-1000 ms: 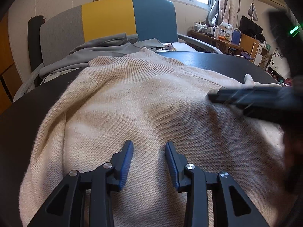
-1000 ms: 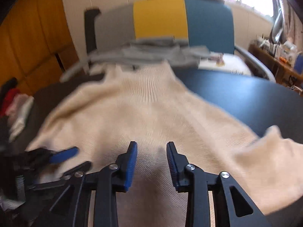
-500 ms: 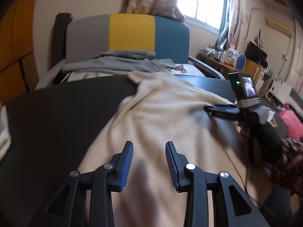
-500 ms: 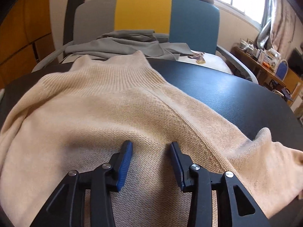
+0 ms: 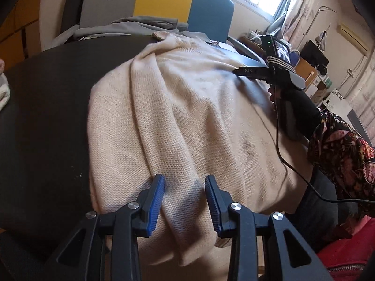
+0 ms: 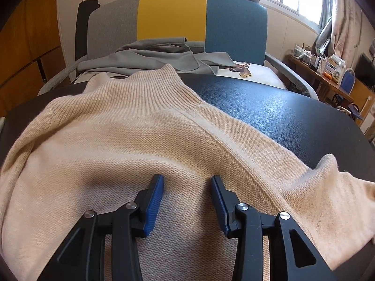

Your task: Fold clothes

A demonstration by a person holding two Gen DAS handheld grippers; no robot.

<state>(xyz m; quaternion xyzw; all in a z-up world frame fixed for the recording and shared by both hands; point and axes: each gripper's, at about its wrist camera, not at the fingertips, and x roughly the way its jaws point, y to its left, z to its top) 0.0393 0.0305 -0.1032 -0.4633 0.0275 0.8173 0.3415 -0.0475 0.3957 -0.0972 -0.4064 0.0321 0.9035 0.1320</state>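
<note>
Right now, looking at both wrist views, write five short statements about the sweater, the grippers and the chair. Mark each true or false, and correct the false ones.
1. The beige sweater lies spread on the dark table. True.
2. The left gripper is shut on the sweater. False: its jaws stand open, with knit showing between them.
3. The right gripper is open above the sweater. True.
4. The chair behind the table is red all over. False: its back is grey, yellow and blue.
5. A grey garment lies on the chair seat. True.
</note>
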